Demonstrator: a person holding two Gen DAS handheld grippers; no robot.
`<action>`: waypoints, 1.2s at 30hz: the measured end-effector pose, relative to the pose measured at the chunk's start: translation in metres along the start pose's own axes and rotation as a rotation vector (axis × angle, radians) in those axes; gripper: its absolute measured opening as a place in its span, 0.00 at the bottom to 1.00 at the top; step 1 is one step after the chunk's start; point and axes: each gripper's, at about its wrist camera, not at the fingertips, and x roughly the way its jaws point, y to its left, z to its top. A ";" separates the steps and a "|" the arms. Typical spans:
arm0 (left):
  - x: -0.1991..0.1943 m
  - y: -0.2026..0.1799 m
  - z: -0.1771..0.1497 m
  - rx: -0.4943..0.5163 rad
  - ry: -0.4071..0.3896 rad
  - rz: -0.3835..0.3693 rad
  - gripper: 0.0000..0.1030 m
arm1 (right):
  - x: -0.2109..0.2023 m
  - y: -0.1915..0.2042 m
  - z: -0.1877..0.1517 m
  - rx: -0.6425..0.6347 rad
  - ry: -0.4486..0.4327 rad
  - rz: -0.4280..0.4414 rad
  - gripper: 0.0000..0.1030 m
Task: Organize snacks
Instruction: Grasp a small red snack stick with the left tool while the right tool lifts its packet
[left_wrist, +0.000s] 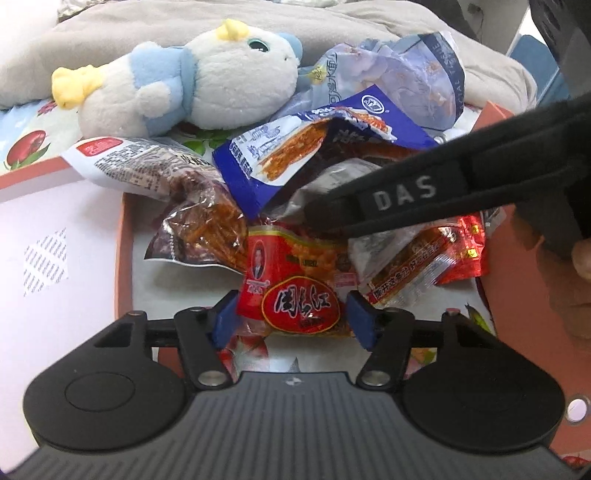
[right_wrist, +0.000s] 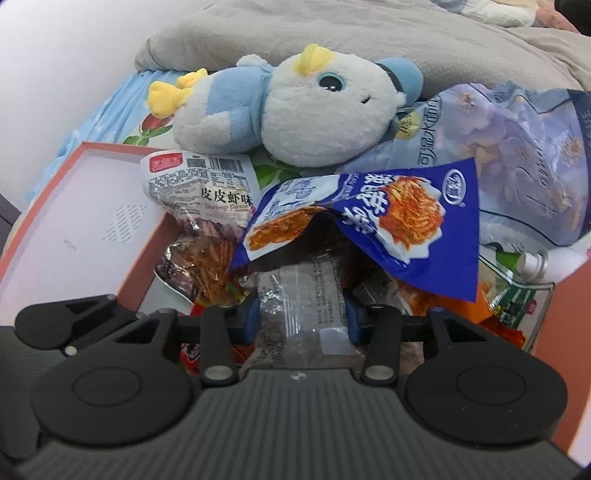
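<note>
Left gripper (left_wrist: 291, 314): jaws narrowed against red snack packet (left_wrist: 295, 291), lower centre, over the orange box (left_wrist: 123, 236). Right gripper (right_wrist: 301, 317): jaws clamping clear grey packet (right_wrist: 299, 306), lower centre. Lift each straight up, clear of blue packet (right_wrist: 369, 218).

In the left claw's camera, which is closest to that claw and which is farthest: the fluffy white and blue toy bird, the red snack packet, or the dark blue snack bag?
1. Red snack packet: right between the left claw's blue pads.
2. Dark blue snack bag: farther back, in the middle of the pile.
3. Fluffy white and blue toy bird: farthest, behind the pile, upper left.
</note>
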 end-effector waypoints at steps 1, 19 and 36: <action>-0.002 0.000 -0.001 -0.004 -0.003 0.000 0.63 | -0.002 -0.001 0.000 0.006 0.000 -0.003 0.46; -0.060 0.004 -0.043 -0.134 0.022 -0.050 0.33 | -0.068 0.019 -0.051 0.107 -0.005 -0.038 0.46; -0.143 0.010 -0.101 -0.255 -0.030 -0.022 0.10 | -0.133 0.070 -0.126 0.156 -0.078 -0.053 0.46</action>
